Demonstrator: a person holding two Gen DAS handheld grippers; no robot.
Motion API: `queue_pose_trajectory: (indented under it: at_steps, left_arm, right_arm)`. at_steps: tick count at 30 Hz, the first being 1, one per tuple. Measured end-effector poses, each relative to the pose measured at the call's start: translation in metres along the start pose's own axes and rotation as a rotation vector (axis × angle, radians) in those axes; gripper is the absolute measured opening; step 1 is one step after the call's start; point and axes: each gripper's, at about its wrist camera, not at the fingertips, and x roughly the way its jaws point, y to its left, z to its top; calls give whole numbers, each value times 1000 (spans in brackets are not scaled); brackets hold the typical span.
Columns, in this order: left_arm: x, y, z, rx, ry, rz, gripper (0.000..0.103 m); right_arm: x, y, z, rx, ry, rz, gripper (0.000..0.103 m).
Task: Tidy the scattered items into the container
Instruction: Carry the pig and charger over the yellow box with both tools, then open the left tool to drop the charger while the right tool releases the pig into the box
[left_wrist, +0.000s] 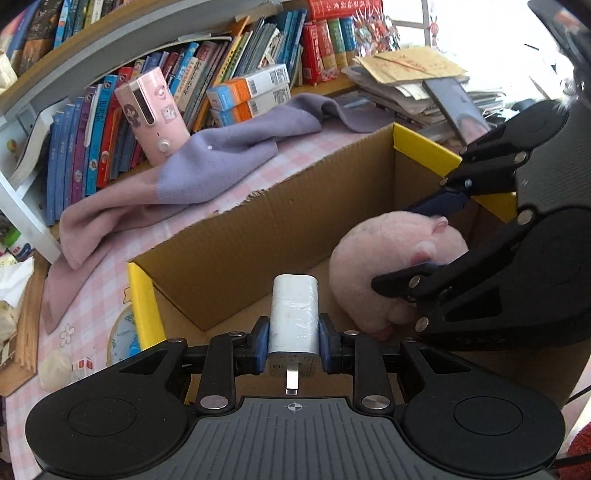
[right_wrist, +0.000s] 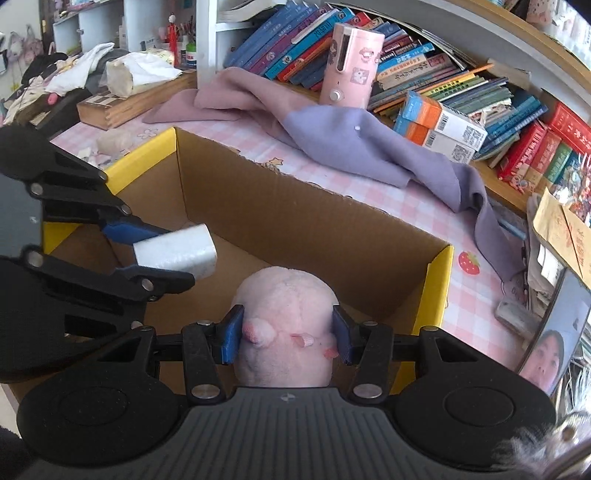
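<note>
A white charger plug (left_wrist: 294, 317) sits between the blue pads of my left gripper (left_wrist: 293, 343), which is shut on it, prongs toward the camera. The plug hangs over the near left part of an open cardboard box (left_wrist: 258, 236) with yellow end flaps. My right gripper (right_wrist: 287, 334) is shut on a round pink plush toy (right_wrist: 284, 306), pads pressing both sides, and holds it over the box (right_wrist: 295, 221) interior. From the right wrist view the left gripper (right_wrist: 162, 251) and the plug (right_wrist: 177, 251) appear at left. In the left wrist view the right gripper (left_wrist: 436, 236) grips the plush (left_wrist: 388, 266).
The box stands on a pink checked tablecloth (right_wrist: 436, 221). Behind it lie a purple and pink cloth (left_wrist: 207, 173), a pink cylindrical device (left_wrist: 155, 114), orange and white cartons (left_wrist: 251, 92) and rows of books (left_wrist: 92, 136). A paper stack (left_wrist: 406, 81) sits at far right.
</note>
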Motion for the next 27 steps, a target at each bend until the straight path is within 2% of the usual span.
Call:
queue_pose_trajectory:
  at_steps: [7,18,25,27]
  left_arm:
    - [4,-1,1,-14,30,24,26]
    - [0,-3,3,-17,7,58,34]
    - [-10,0,2,-59,-41,69,51]
    - [-17,1,2,-70,-60,64,53]
  right_arm:
    - [1,-1,1,-10,2,4,49]
    - [-4,-8,0,48,-30,27,53]
    - [-15,-17,-2,113,-85,28,56]
    - [-23,-20,-1,136,-112,31,57]
